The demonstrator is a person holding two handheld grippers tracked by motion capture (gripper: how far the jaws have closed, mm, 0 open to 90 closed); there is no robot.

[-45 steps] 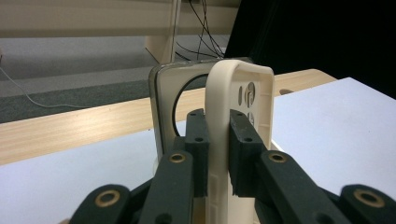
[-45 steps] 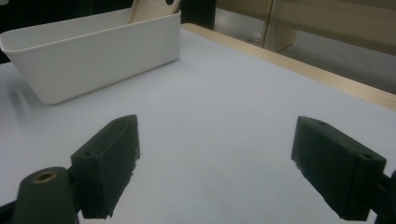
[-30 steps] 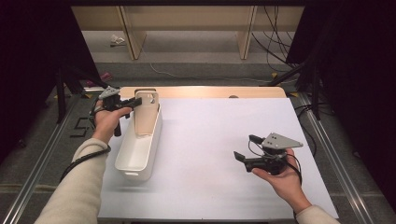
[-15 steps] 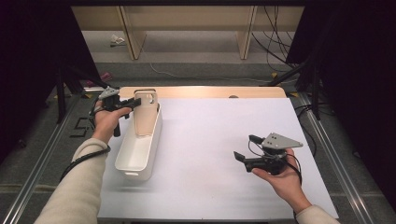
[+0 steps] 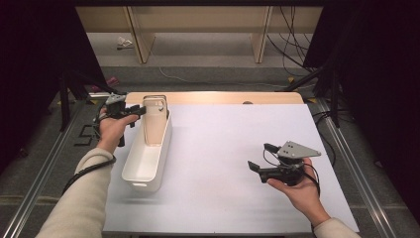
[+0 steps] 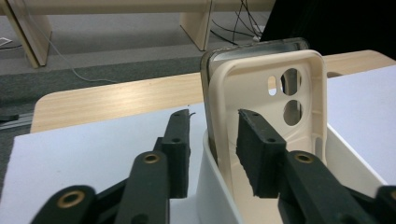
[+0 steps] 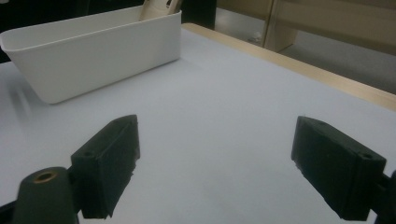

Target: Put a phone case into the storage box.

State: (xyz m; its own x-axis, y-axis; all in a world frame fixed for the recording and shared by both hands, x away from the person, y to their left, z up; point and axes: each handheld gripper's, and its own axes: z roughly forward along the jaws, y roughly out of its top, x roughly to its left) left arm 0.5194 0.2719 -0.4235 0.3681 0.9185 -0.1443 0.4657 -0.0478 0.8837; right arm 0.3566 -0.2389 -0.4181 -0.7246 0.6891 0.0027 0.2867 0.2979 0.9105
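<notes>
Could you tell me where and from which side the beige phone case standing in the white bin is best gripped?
Probably by its long side edge. The phone case stands nearly upright at the far end of the white bin, leaning on the end wall, its thin raised rim facing the left gripper. The open jaws already straddle the bin wall and that edge, so closing there, from the bin's left side, looks simplest.

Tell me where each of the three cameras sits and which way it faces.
High view: above the person's side, facing forward and down; both forearms, left claw, right claw.
Left gripper view: on the left claw, facing the phone cases standing in the white bin.
Right gripper view: on the open right claw, facing across the table.
All share the bin.
</notes>
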